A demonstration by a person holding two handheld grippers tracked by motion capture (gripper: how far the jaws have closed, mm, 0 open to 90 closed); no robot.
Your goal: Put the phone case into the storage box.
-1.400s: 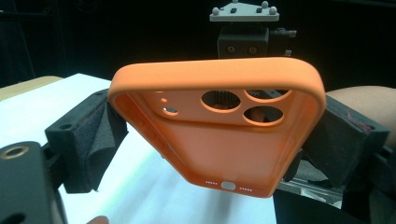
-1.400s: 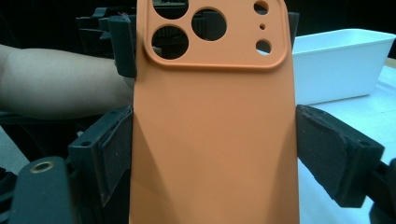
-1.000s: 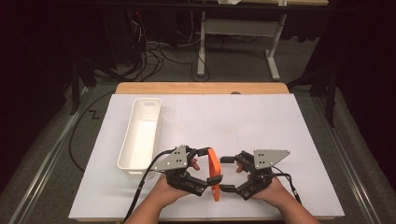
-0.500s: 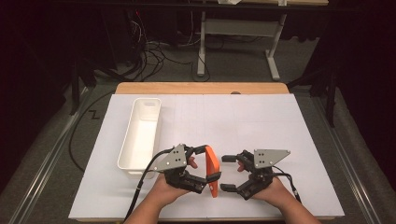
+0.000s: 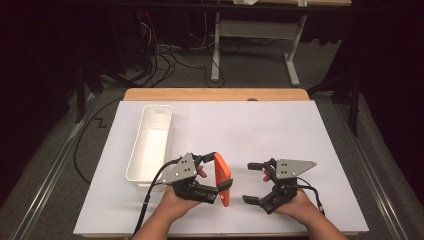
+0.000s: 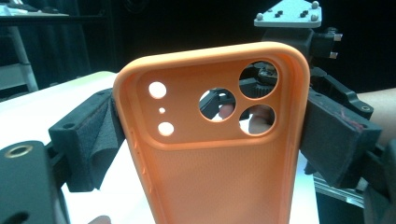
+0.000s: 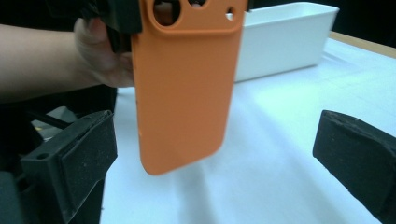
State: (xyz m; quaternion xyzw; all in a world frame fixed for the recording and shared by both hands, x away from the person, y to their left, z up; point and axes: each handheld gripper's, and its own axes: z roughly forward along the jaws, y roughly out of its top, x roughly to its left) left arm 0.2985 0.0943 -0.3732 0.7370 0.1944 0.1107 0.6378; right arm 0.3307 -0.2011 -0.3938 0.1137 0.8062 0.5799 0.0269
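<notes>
An orange phone case (image 5: 223, 180) stands on end just above the white table sheet, with my left gripper (image 5: 220, 171) shut on its two long edges. In the left gripper view the case (image 6: 219, 158) shows its hollow inside and camera holes, and both pads (image 6: 95, 135) press on its rims. My right gripper (image 5: 248, 182) sits a short way to the right of the case, open. Its jaws have just been opening and nothing is between them. In the right gripper view the case's smooth back (image 7: 187, 93) hangs ahead of the wide-apart pads (image 7: 88, 154).
A long white tray (image 5: 150, 145) lies left of the hands, empty as far as I can see. White sheet (image 5: 260, 125) covers the table, with a wooden edge at the far side. Cables and a desk frame lie on the floor beyond.
My right gripper has drawn back to the right, away from the case, and its jaws have spread wider. The left gripper and the case have kept their place.
</notes>
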